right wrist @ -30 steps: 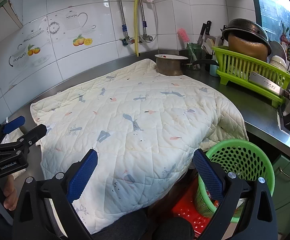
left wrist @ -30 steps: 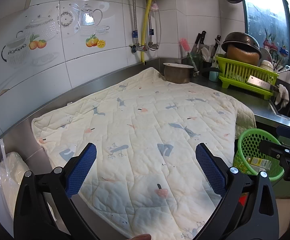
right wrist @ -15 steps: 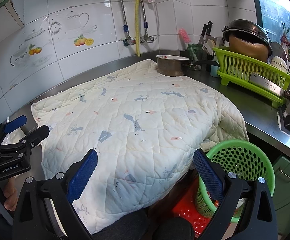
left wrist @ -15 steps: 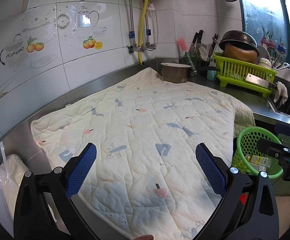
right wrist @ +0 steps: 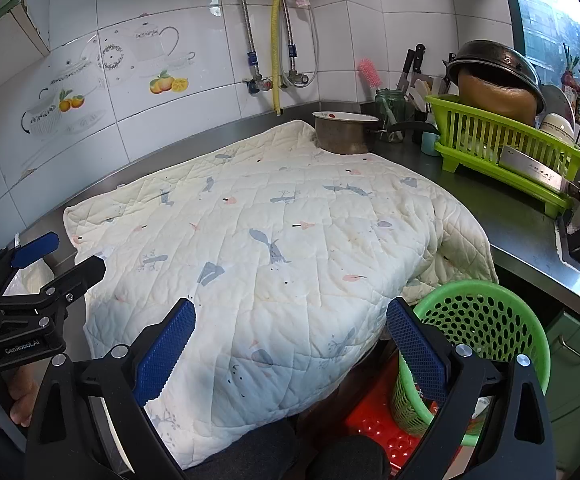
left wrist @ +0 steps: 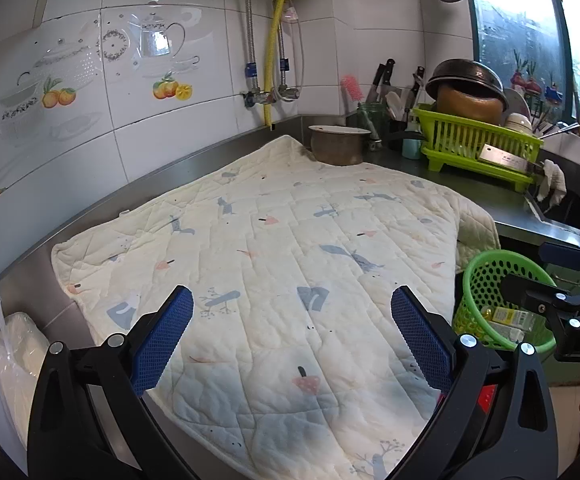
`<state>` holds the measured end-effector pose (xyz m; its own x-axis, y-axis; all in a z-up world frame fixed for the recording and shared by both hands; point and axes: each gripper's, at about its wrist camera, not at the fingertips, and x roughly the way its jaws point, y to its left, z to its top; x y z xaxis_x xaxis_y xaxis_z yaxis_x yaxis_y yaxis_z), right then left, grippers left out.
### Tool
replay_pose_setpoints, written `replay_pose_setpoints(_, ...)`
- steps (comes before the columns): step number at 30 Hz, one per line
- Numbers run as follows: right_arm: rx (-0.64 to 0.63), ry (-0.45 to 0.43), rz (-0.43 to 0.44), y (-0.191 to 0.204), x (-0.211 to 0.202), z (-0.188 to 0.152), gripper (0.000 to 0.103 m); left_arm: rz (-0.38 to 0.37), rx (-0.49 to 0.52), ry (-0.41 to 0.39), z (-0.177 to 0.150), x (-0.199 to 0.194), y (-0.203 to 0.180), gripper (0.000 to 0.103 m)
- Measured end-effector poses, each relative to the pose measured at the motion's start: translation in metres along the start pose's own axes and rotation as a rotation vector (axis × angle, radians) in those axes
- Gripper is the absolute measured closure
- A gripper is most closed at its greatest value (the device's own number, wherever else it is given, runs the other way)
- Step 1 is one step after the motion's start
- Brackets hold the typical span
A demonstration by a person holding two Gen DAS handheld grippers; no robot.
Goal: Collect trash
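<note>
A green mesh trash basket (left wrist: 486, 276) (right wrist: 486, 320) stands at the counter's front right, below the counter edge, with a few bits of packaging (left wrist: 506, 316) inside. My left gripper (left wrist: 292, 332) is open and empty above the near part of a quilted cream cloth (left wrist: 290, 248) (right wrist: 273, 240) that covers the counter. My right gripper (right wrist: 290, 344) is open and empty above the cloth's front edge, beside the basket. No loose trash shows on the cloth. Each gripper shows in the other's view: the right one (left wrist: 562, 280) and the left one (right wrist: 37, 268).
A metal pot (left wrist: 338, 146) sits at the cloth's far corner. A green dish rack (left wrist: 478, 146) with a pot and a cleaver stands at the right, with a sink (left wrist: 570, 208) beyond. A white plastic bag (left wrist: 13, 344) lies at the left. A red stool (right wrist: 374, 428) sits under the basket.
Both grippers have shifted slightly; the scene sits a little lower in the left wrist view. Both stay open and empty.
</note>
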<state>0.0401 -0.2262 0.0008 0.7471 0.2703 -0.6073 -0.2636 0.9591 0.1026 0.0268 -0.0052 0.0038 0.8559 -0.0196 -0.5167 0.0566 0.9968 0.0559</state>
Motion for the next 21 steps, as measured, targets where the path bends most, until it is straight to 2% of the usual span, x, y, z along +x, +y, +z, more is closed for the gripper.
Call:
replay_pose_setpoints(5, 0.0, 0.0, 0.001, -0.0003, -0.0001, -0.0001, 0.01, -0.017, -0.005, 0.0, -0.0008, -0.0002, -0.0004, 0.005)
replay_pose_setpoints(21, 0.003, -0.002, 0.002, 0.0005, -0.0019, -0.001, 0.01, -0.002, -0.012, 0.009, 0.0008, 0.0012, 0.0008, 0.005)
